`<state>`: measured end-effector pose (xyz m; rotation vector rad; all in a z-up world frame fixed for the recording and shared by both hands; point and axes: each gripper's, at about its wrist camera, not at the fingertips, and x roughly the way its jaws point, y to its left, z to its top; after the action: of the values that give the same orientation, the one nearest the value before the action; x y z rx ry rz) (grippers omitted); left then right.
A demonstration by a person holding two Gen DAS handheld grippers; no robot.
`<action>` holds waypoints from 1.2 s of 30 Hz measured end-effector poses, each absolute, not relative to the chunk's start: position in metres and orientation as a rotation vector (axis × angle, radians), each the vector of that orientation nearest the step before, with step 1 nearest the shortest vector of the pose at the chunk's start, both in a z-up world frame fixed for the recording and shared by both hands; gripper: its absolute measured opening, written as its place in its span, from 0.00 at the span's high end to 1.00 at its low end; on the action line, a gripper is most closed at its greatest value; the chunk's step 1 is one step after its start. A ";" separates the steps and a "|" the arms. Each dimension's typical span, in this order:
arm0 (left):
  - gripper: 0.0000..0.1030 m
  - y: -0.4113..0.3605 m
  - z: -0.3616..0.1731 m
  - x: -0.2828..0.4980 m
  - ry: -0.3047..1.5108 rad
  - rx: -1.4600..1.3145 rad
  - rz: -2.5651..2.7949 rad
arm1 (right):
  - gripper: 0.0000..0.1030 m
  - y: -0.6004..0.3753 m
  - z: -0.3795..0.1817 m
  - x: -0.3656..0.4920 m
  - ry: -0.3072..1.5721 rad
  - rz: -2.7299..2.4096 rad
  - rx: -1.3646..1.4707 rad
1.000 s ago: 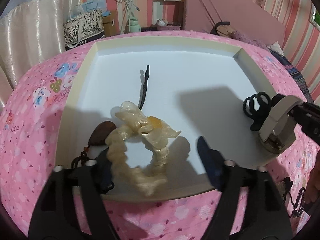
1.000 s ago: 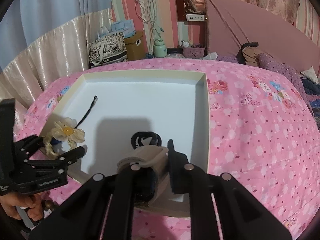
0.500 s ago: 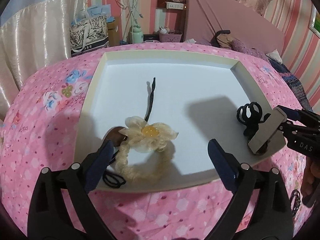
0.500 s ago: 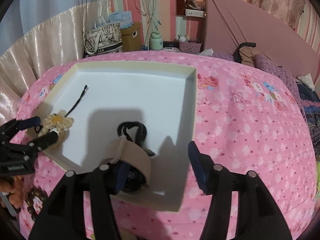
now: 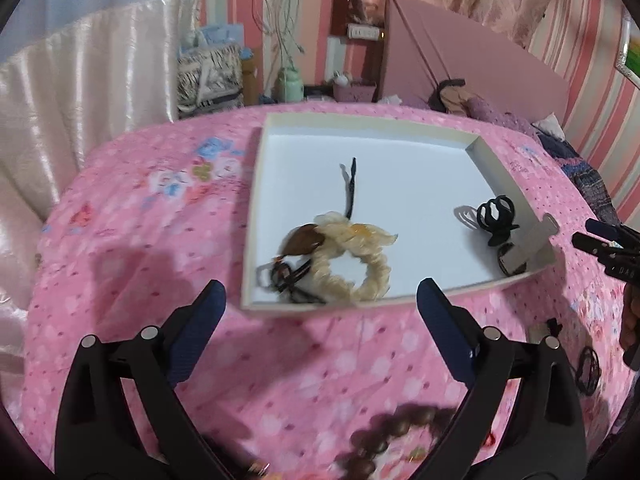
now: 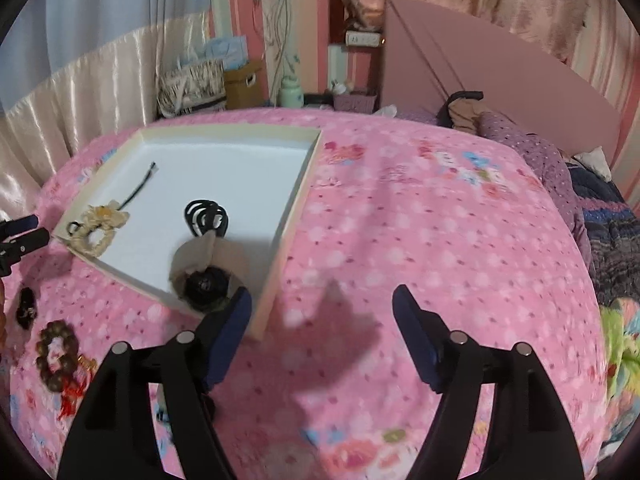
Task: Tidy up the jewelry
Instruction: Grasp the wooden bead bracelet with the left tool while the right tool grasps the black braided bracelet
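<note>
The left gripper [image 5: 320, 300] has its jaws wide apart with nothing between them, above the pink bedspread [image 5: 132, 240] just in front of the tray [image 5: 256, 200]. The right gripper [image 6: 322, 300] has its jaws opening, also with nothing between them, and its left finger is just beside the near corner of the tray. In the tray I count five things: one cream scrunchie [image 5: 360, 260] with a flower, one brown pendant [image 5: 304, 240] on a dark cord that lies against the scrunchie, one black hairpin [image 5: 351, 188], one black claw clip [image 5: 496, 216], and one watch [image 6: 208, 264] with a beige strap. The hairpin is thin and long; in the left wrist view its long axis runs from the scrunchie away toward the far wall of the tray. The right wrist view shows the dark face of the watch in the near corner, with the strap curved above it, while the left wrist view shows only the strap from the side. Outside the tray, on the bedspread, the right wrist view shows clearly one bracelet of brown beads [image 6: 56, 356] with a red tassel and one small black thing [image 6: 26, 306] that I cannot tell; the left wrist view shows the beads only blurred.
</note>
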<state>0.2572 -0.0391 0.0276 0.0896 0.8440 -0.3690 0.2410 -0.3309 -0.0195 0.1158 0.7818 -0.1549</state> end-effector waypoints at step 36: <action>0.07 0.042 -0.029 0.119 0.811 0.014 -0.252 | 0.88 -0.293 -0.089 0.110 0.791 -0.147 0.033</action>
<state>0.1195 0.0422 -0.0291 0.0141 0.8111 -0.2522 0.1099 -0.2929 -0.0888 0.0333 0.7914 -0.1473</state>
